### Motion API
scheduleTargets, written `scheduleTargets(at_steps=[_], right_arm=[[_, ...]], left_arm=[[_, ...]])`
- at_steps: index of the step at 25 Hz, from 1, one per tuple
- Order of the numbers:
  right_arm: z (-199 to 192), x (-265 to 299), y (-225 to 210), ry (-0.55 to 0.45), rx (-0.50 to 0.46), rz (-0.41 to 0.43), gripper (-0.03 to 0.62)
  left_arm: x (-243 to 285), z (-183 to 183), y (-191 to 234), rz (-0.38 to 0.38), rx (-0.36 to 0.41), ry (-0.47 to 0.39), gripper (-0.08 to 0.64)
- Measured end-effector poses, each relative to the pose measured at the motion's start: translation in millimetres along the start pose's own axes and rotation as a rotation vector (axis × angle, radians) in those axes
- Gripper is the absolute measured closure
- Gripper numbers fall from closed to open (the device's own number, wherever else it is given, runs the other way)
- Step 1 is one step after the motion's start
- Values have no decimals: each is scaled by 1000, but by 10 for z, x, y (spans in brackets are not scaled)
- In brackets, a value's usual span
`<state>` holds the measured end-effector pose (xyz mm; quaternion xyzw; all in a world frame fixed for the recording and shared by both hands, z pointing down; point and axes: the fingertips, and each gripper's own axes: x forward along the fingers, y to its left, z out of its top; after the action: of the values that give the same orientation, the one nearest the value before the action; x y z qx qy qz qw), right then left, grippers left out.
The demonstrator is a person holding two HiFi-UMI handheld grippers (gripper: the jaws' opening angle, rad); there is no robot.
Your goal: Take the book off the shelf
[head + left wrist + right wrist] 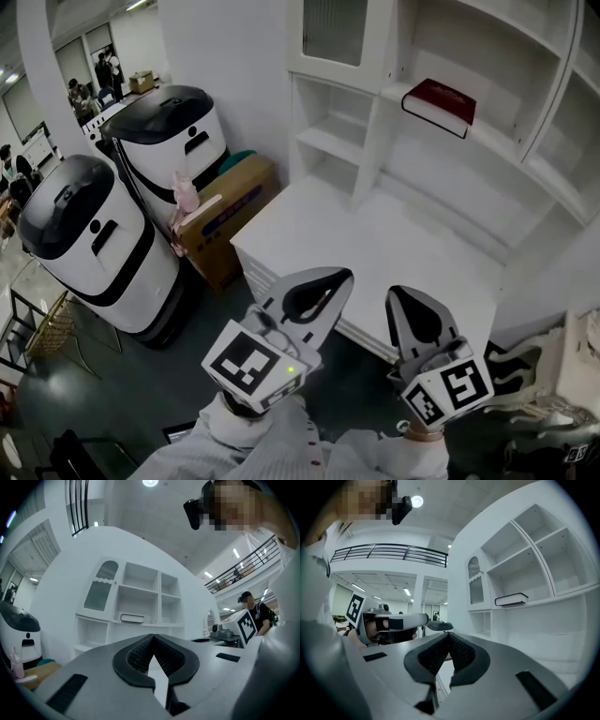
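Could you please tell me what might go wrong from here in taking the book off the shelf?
Both the left gripper and the right gripper are shut; reaching the red book like that could shove it deeper into the shelf. It lies flat, so a jaw may catch the shelf's front edge.

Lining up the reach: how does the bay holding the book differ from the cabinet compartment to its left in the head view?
The book bay is open-fronted, while the cabinet compartment is closed by a frosted door. The book bay holds a dark red book lying flat near its left end; nothing can be made out inside the cabinet compartment. Both are white and sit above the counter.
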<state>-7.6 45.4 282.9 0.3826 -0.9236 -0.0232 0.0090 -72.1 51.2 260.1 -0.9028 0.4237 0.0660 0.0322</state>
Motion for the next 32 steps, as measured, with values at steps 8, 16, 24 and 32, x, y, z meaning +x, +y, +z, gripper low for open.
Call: scheduleTargets(at_steps=[8,16,24,32], right_arm=[[-82,292,-20,4,13,-63,578],[-115,627,-122,38,13,-74,578],[-78,987,-521,40,-17,-81,578],[101,1251,-1258,1,-26,-133,578]], left_arm=[[4,-165,387,-40,-34,35,549],[108,-326,674,-59,-74,61,549],[515,-356,993,-72,-66,50,549],[1391,-245,1202,-136,-32,34,549]])
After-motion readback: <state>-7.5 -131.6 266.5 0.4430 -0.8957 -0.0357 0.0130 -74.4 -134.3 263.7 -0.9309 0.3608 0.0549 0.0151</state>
